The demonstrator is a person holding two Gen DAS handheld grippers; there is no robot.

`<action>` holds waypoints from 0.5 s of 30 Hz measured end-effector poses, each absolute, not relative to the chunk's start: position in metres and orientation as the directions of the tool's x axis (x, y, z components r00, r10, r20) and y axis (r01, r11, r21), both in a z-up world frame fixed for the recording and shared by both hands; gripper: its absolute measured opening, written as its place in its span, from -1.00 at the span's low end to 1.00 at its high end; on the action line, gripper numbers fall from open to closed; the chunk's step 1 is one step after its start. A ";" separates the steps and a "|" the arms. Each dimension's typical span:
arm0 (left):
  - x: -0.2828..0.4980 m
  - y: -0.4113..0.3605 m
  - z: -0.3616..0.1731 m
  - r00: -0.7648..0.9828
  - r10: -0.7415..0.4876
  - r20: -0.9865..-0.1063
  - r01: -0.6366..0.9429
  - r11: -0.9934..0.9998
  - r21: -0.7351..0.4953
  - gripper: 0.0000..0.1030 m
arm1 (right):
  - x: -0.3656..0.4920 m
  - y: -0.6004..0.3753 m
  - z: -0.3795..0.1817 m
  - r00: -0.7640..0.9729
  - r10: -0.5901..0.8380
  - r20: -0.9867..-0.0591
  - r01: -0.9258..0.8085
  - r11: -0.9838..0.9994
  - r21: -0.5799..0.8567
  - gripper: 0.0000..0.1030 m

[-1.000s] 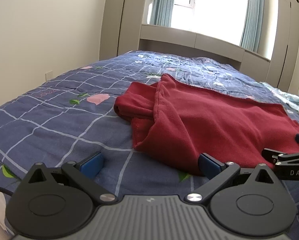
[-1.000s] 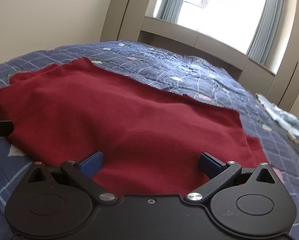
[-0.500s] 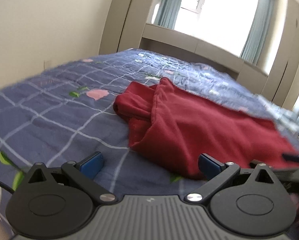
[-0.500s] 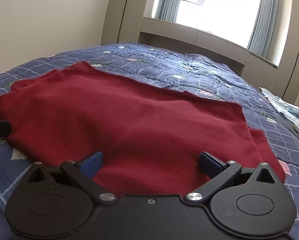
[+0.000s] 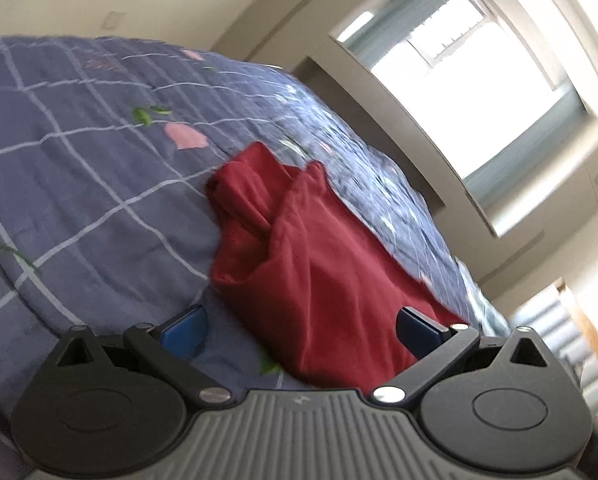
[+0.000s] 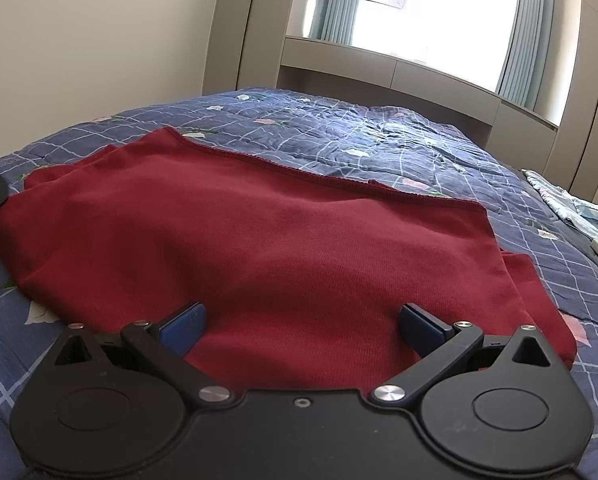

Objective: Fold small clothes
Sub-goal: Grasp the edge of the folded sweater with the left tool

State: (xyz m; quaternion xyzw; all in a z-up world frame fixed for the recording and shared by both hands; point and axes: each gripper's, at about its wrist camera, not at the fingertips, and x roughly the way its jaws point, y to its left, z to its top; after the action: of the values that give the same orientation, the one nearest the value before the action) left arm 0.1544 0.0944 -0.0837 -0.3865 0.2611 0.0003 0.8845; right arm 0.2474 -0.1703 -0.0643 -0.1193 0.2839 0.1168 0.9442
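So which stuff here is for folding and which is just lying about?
For the job:
- dark red knit garment
- left gripper, open
- right gripper, open

Lying about:
- blue checked floral quilt
- pale blue patterned cloth at the bed's right edge

red garment bunched on bedspread, jaws apart

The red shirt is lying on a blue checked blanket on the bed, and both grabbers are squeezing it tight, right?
Not quite. The red shirt does lie on the blue checked blanket, but neither grabber is squeezing it. The right wrist view shows the right gripper open above the cloth, and the left wrist view shows the left gripper open too.
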 end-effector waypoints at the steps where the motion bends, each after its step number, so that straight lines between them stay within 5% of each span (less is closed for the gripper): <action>1: 0.157 0.095 -0.084 0.865 -0.192 -0.464 -0.216 0.692 -0.689 0.99 | 0.247 -0.170 -0.064 0.812 0.153 -0.564 -0.288 0.944 -0.159 0.99; 7: 0.173 0.090 -0.083 0.866 -0.128 -0.484 -0.270 0.694 -0.668 0.83 | 0.247 -0.170 -0.064 0.812 0.153 -0.563 -0.288 0.944 -0.159 0.99; 10: 0.178 0.084 -0.081 0.859 -0.090 -0.504 -0.291 0.724 -0.626 0.41 | 0.247 -0.170 -0.064 0.812 0.153 -0.563 -0.288 0.944 -0.159 0.99; 12: 0.180 0.082 -0.081 0.853 -0.092 -0.514 -0.289 0.737 -0.611 -0.05 | 0.247 -0.170 -0.064 0.812 0.153 -0.563 -0.288 0.944 -0.159 0.99; 15: 0.181 0.084 -0.084 0.849 -0.088 -0.522 -0.302 0.730 -0.613 -0.08 | 0.247 -0.170 -0.064 0.812 0.152 -0.563 -0.288 0.944 -0.159 0.99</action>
State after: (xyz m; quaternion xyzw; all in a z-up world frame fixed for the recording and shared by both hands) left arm 0.1807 0.0842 -0.0839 -0.3622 0.2686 0.0601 0.8905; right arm 0.2473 -0.1703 -0.0644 -0.1193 0.2833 0.1165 0.9444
